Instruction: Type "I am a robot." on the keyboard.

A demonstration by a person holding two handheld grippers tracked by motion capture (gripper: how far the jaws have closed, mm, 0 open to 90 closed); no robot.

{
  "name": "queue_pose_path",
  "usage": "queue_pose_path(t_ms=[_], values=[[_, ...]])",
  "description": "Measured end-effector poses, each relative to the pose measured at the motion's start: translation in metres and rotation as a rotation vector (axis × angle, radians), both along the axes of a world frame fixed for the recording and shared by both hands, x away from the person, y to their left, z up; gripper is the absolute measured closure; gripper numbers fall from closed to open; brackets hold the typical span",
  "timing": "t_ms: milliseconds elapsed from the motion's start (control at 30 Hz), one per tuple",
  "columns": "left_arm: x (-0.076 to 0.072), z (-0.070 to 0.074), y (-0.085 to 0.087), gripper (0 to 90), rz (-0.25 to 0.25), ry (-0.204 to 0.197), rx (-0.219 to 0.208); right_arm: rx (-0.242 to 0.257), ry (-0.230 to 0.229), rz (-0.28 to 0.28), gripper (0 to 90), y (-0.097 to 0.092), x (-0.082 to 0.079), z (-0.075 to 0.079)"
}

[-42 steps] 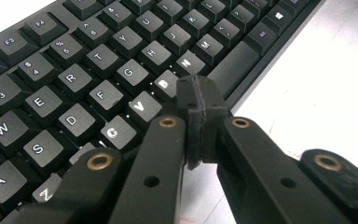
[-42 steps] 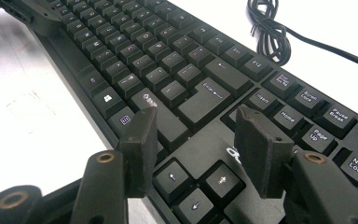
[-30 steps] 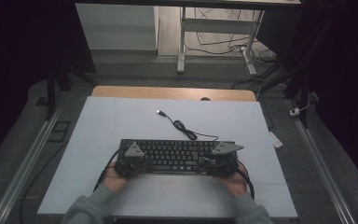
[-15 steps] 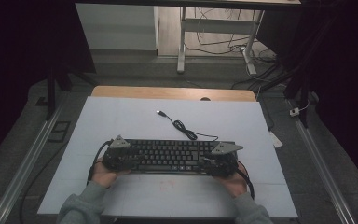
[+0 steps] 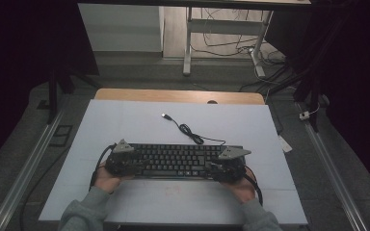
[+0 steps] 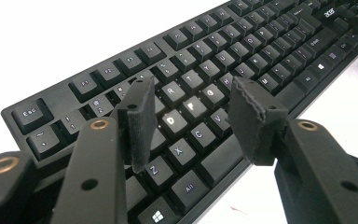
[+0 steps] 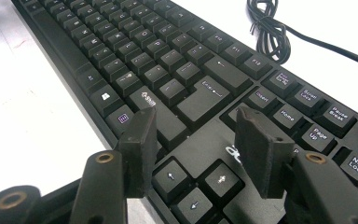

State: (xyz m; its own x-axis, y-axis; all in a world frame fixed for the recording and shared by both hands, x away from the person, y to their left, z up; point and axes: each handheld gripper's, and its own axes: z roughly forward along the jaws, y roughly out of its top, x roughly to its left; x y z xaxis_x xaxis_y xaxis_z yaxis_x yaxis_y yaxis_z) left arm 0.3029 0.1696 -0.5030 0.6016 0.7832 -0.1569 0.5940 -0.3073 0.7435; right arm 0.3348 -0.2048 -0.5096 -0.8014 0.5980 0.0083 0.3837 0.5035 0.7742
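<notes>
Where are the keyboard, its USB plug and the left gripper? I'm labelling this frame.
keyboard (image 5: 178, 161), high view, middle of the key field.
USB plug (image 5: 165, 115), high view, cable's free end.
left gripper (image 6: 193, 119), left gripper view, midway between its fingertips.

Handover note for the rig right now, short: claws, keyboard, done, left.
Left claw: jaws have just been opening and stand apart over the left letter keys of the black wired computer keyboard, nothing gripped.
Right claw: open, jaws apart over the arrow-key end, nothing gripped.
Keyboard lies flat at the near middle of the white table top; its black USB cable trails away, unplugged.
Done: keyboard down, left grip let go.
Left: probably back both claws off; the aim beyond that is unclear.
</notes>
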Motion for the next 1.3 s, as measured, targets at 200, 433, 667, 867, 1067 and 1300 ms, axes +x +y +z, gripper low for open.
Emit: queue_pose_path(t_ms=[200,433,667,867,1067,1300], values=[[0.0001,-0.0005,-0.0011,51.0,-0.005,0.001,0.009,-0.002,0.002,0.000,48.9,0.0004,-0.0001,-0.0003],[0.0003,-0.0014,-0.0029,51.2,-0.016,0.009,0.019,-0.002,0.000,-0.001,48.8,0.0005,-0.0001,-0.0003],[0.0003,-0.0017,-0.0050,51.3,-0.025,0.010,0.026,-0.006,-0.004,-0.001,48.8,0.0011,-0.0002,-0.0008],[0.0003,-0.0017,-0.0060,51.4,-0.032,0.010,0.028,-0.008,-0.002,0.003,48.8,0.0014,-0.0001,-0.0013],[0.0000,-0.0009,-0.0073,52.1,-0.036,0.008,0.026,-0.009,0.000,0.001,48.9,0.0020,-0.0001,-0.0018],[0.0001,-0.0002,-0.0099,52.2,-0.044,0.004,0.029,-0.013,-0.001,0.001,49.0,0.0027,0.0001,-0.0023]])
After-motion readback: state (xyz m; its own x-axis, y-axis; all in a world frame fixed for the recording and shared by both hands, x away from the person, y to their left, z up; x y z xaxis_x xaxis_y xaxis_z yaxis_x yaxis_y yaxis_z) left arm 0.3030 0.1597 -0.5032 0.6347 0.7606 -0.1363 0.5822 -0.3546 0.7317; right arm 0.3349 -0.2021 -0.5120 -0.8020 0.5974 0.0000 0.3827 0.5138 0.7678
